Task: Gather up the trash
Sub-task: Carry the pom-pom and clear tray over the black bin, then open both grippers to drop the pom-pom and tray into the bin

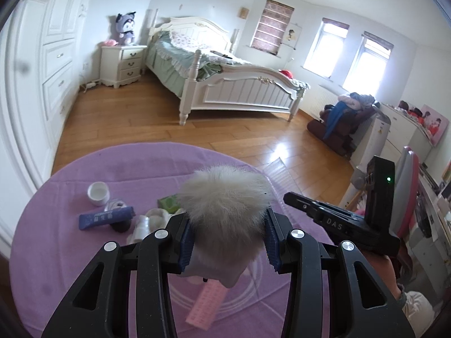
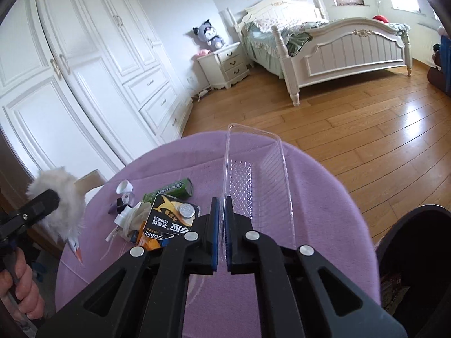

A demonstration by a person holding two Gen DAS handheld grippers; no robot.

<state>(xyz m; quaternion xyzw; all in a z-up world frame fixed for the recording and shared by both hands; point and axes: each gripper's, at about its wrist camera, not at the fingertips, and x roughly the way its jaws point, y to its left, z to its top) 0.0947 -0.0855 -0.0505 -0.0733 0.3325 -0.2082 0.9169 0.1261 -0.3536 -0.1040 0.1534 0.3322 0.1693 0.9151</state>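
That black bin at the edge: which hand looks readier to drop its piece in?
Probably the right: its gripper pinches the clear tray and the black bin sits close beside it.

On the round table (image 2: 324, 186), the battery pack (image 2: 166, 219) lies left of the clear plastic tray (image 2: 270, 169); the gum wrapper (image 2: 169, 190) lies behind it, the bin (image 2: 417, 253) at right.

Pink strip (image 1: 205, 307) partly hidden behind fluffy pom-pom (image 1: 225, 205), black bin (image 2: 417, 267) cut off by frame edge
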